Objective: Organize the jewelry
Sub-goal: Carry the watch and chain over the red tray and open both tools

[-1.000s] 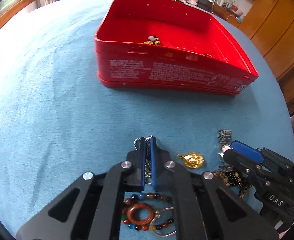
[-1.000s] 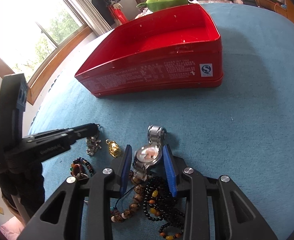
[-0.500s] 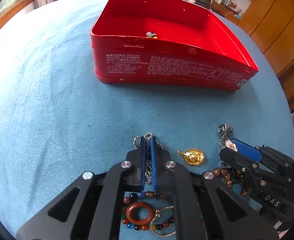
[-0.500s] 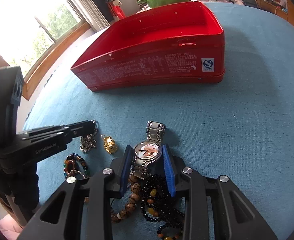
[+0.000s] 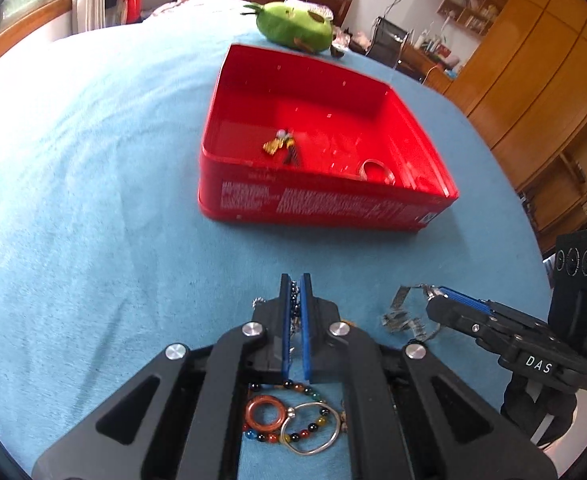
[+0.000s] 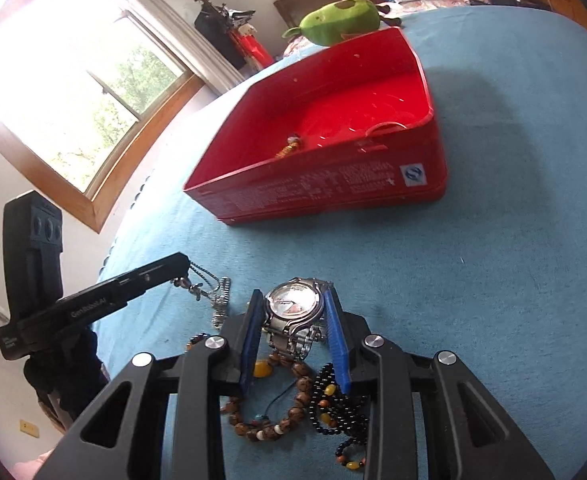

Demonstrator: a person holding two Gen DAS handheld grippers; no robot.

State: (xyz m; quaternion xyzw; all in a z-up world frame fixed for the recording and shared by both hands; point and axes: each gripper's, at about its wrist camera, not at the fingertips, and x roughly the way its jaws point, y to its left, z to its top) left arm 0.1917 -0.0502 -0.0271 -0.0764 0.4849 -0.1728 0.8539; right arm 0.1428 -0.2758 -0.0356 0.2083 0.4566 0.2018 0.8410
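Observation:
My left gripper is shut on a thin silver ball chain, which hangs between the blue pads above the blue cloth. My right gripper is shut on a silver wristwatch by its case, the metal band drooping below. In the right wrist view the left gripper shows at the left with the chain dangling. The red tin stands open further off, holding a gold charm and a silver ring.
A multicoloured bead bracelet with an orange ring lies under the left gripper. A brown wooden bead bracelet and black beads lie under the right one. A green plush toy sits behind the tin. Wooden cabinets stand at the right.
Both grippers have risen, lifting the chain and the watch off the cloth. The views now look down into the tin.

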